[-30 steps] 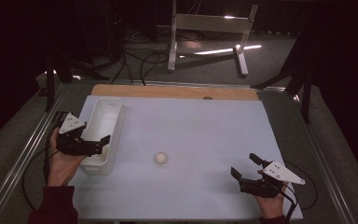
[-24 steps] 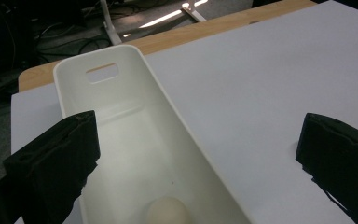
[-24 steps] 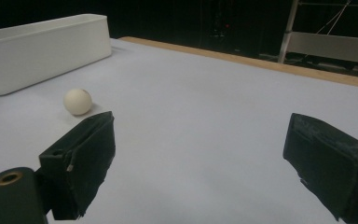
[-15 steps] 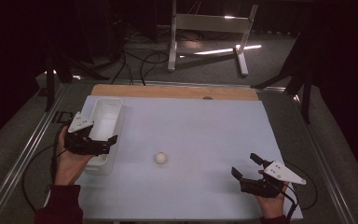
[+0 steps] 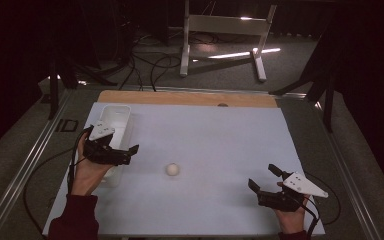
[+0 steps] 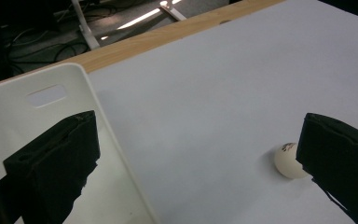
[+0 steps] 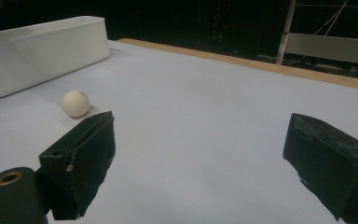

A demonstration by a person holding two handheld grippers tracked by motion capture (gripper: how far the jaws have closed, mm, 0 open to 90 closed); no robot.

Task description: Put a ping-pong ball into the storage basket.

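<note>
A small white ball (image 5: 172,169) (image 6: 290,161) (image 7: 75,103) rests on the pale table sheet, a little left of the middle. A white rectangular bin (image 5: 116,123) (image 6: 37,107) (image 7: 42,44) lies along the sheet's left side. My left gripper (image 5: 131,154) (image 6: 200,163) hovers open over the bin's near right edge, jaws pointing toward the ball; the ball sits beside its right jaw in the left gripper view. My right gripper (image 5: 264,178) (image 7: 205,158) stands open near the front right of the sheet, holding nothing, well apart from the ball.
The pale sheet (image 5: 215,140) covers the table, with a wooden strip (image 5: 185,97) along its far edge. A white metal stand (image 5: 225,30) and cables lie on the floor beyond. Metal rails run down the table's left and right sides.
My left gripper has moved right and forward from the bin's left side to above its near right edge, closer to the ball. The right gripper and the ball have stayed put.
</note>
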